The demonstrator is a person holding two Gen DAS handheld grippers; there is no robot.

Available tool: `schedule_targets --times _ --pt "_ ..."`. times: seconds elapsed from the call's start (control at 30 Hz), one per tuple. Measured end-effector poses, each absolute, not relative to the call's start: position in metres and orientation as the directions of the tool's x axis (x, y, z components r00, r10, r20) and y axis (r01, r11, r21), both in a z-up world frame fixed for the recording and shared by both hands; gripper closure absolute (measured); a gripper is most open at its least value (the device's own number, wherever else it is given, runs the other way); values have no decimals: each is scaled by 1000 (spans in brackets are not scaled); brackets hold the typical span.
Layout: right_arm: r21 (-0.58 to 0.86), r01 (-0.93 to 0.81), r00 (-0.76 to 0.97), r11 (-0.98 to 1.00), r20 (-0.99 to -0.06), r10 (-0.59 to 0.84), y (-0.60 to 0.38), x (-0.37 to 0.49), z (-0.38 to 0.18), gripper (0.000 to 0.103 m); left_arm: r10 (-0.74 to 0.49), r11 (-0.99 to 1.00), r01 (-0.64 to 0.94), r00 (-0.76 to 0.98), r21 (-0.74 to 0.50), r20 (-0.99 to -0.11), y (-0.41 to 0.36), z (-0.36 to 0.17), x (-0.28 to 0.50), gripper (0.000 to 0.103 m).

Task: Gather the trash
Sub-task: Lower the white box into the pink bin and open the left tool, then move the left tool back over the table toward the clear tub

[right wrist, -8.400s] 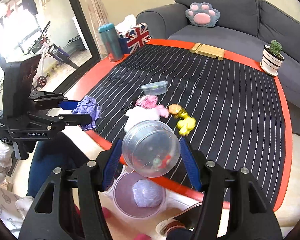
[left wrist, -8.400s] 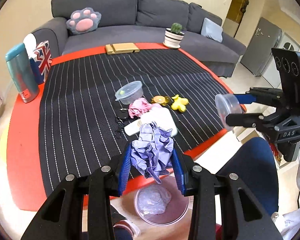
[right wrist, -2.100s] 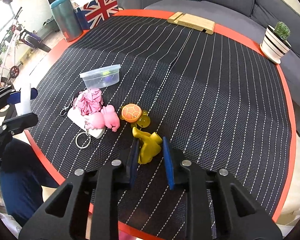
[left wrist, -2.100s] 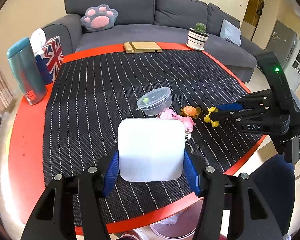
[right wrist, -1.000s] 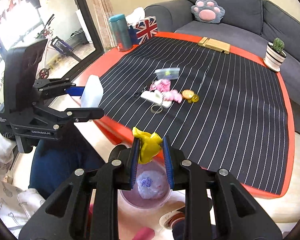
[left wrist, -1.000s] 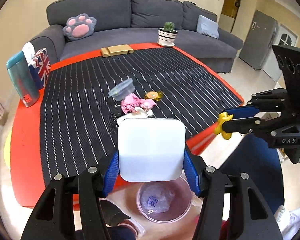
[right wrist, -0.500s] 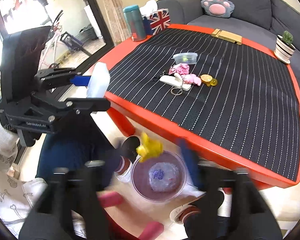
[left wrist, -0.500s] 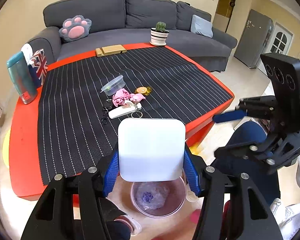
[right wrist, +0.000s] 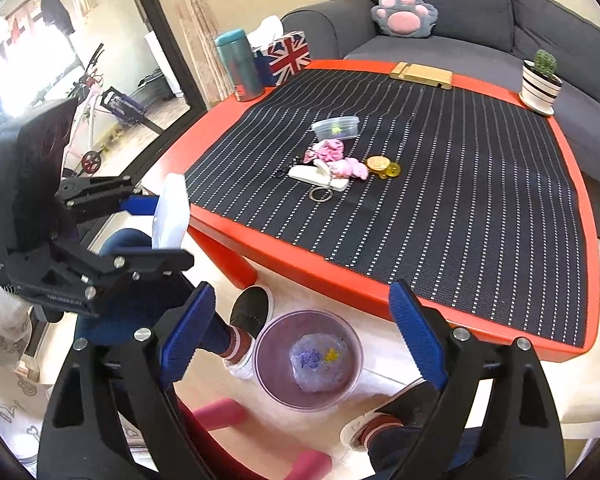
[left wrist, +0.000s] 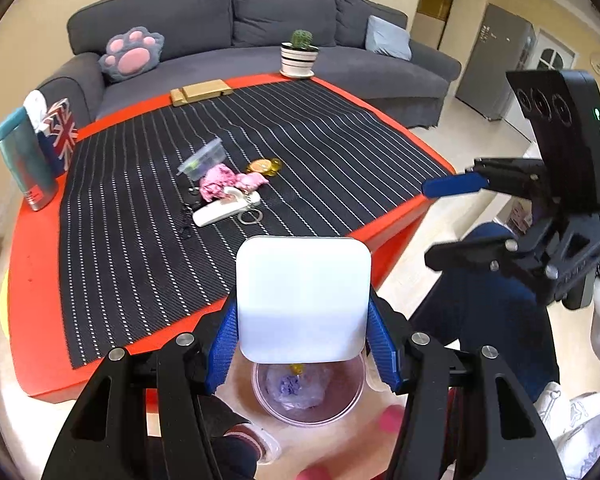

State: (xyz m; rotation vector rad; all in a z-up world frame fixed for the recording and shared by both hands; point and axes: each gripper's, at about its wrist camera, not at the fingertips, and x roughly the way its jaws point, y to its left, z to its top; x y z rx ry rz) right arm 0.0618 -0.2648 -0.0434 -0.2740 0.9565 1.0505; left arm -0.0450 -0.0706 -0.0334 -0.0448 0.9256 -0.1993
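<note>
Grey sofa cushions [left wrist: 260, 12] fill the far wall behind a red-edged table [left wrist: 32, 280] covered by a black pinstriped mat [right wrist: 480, 184]. Near the mat's middle lie one clear lidded plastic tub [right wrist: 336, 127], one crumpled pink wrapper [right wrist: 330, 150], one flat white remote-shaped piece [right wrist: 318, 178] and one orange round toy [right wrist: 378, 163]. On the floor at the table's near edge stands one round translucent purple bin [right wrist: 260, 354], holding one lilac paper wad [right wrist: 310, 358] and one small yellow scrap [right wrist: 331, 355]. The left gripper [left wrist: 302, 344] hangs just above that bin, its blue pads clamped on the two side edges of one flat white rounded-square lid [left wrist: 303, 300], which stands on edge with its broad face toward the camera. The right gripper [right wrist: 300, 338], also over the bin, has its fingers spread wide and holds nothing.
</note>
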Motion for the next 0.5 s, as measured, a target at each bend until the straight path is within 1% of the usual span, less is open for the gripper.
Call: schedule_targets --times 0.27,0.3,0.33,0.37,0.5 --pt "235 -813 181 533 -768 614 -278 68 -39 16 -204 976 179 573 -121 -794 -83 -33 -45 45" --pt "236 -812 181 534 -768 614 -278 68 -39 15 -208 976 179 573 -127 -793 -83 -33 -44 42" --pt "235 -811 183 536 -769 613 -279 68 -39 15 -210 976 174 578 -132 -789 -82 -32 -44 24" --pt "234 -810 184 537 -768 613 -279 68 -39 14 -209 977 168 590 -135 -780 -81 -31 -44 14" --pt "238 -809 184 538 -767 615 -279 69 -39 12 -207 978 138 596 -154 -776 -76 -31 -42 13"
